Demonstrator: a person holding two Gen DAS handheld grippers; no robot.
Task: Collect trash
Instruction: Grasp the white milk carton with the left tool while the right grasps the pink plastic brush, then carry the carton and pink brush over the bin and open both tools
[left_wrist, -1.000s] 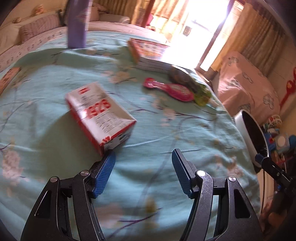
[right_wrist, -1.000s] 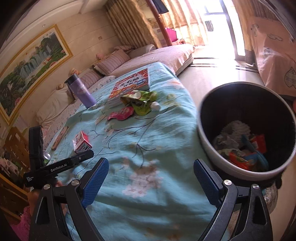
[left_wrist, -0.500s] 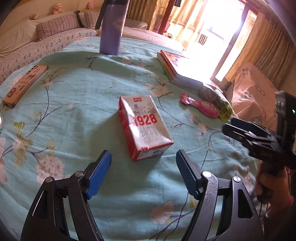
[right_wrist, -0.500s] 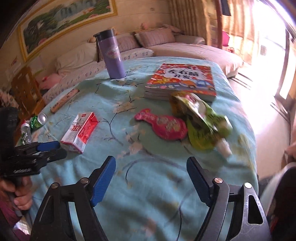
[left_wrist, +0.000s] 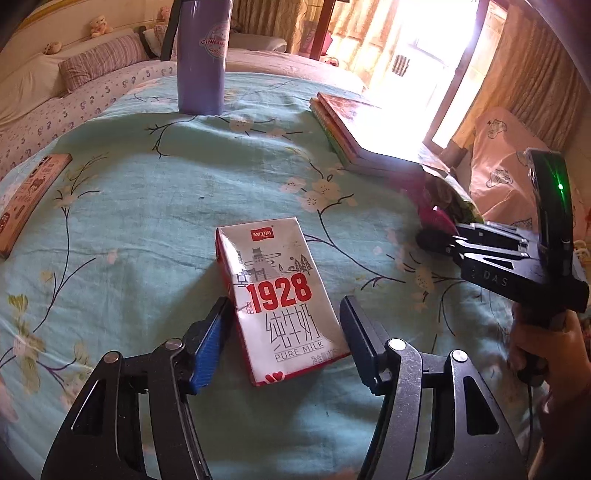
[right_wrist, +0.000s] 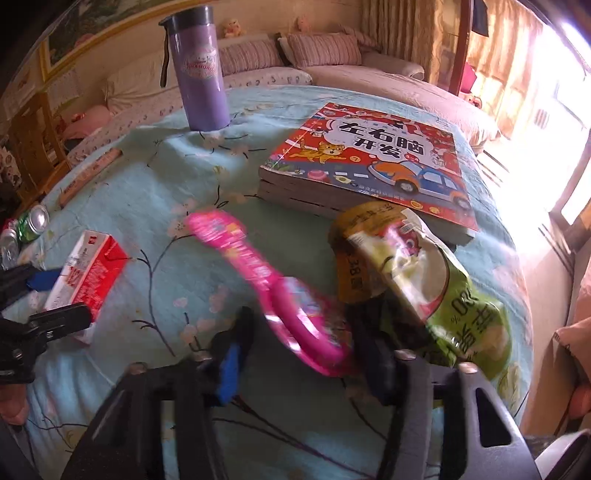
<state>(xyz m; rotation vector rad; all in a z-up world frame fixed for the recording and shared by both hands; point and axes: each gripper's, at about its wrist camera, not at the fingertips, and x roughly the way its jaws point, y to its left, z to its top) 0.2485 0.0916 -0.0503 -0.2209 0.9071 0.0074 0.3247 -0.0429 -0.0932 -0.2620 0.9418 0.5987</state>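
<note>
A: What is different from a second ago?

B: Both grippers have swung in over the bed (left_wrist: 155, 206). The right gripper (right_wrist: 295, 354) was over the bin beside the bed then, jaws wide; now it sits above the pink wrapper (right_wrist: 273, 288), and its jaws are closing with the wrapper's near end between them. The view is blurred, so it cannot be told whether the pads already press on it.

A: And the left?

B: The left gripper (left_wrist: 286, 338) has come up to the milk carton (left_wrist: 280, 291), which lies flat on the bed, near the edge closest to the camera. Its jaws are closing too. The carton's lower half is between them; the left finger (left_wrist: 208, 343) looks to be at the carton's side, the right one just off it. Not a grip yet.

A: The rest of the trash?

B: The green pouch (right_wrist: 424, 280) lies just beside the wrapper, its top end on the corner of the books (right_wrist: 373, 162). The bottle (right_wrist: 201, 77) stands near the bed's far edge and looks like no trash.

A: So what does it mean for the job?

B: Likely two pickups at once. If both close firm, carton and wrapper can go to the bin, leaving the pouch. The thin wrapper may slip.
</note>
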